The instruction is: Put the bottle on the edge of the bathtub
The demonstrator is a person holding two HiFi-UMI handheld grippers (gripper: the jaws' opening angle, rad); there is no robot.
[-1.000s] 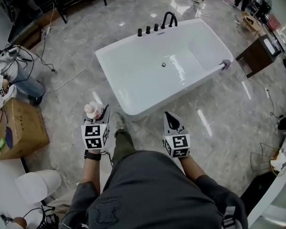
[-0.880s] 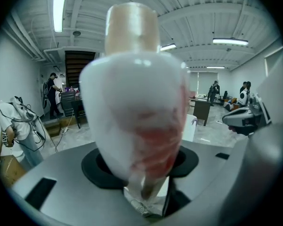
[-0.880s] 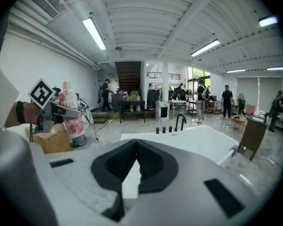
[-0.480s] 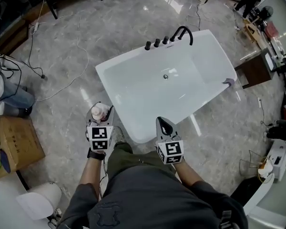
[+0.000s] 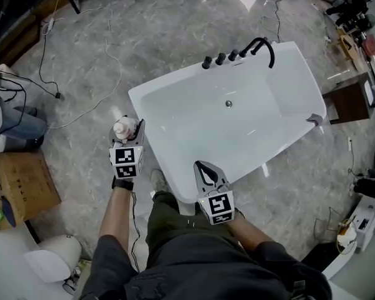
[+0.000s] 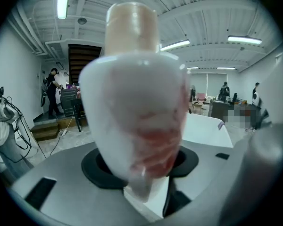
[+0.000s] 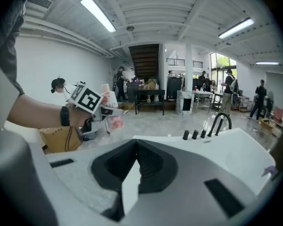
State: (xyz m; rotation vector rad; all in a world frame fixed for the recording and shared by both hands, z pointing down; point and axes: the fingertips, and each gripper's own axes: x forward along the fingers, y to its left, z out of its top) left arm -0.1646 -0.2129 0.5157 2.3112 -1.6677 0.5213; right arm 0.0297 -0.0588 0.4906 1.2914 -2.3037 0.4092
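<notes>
A white bottle (image 5: 123, 129) with a pale pink cap and a red-printed label stands upright in my left gripper (image 5: 131, 130), which is shut on it. It hangs over the floor just left of the white bathtub's (image 5: 175, 80) near-left corner. In the left gripper view the bottle (image 6: 137, 107) fills the middle, with the bathtub (image 6: 203, 128) behind it. My right gripper (image 5: 201, 166) is shut with nothing in it, over the tub's near rim. The right gripper view shows the bottle (image 7: 112, 112) at the left and the bathtub (image 7: 236, 149) ahead.
A black faucet (image 5: 264, 46) and three black knobs (image 5: 222, 59) stand on the tub's far rim. A small purple thing (image 5: 315, 119) sits on its right corner. A cardboard box (image 5: 22, 186), floor cables (image 5: 81, 105) and a wooden cabinet (image 5: 347, 102) surround the tub.
The person has stepped closer to the tub. My left gripper has carried the bottle forward beside the tub's near-left corner. The right gripper now reaches over the near rim.
</notes>
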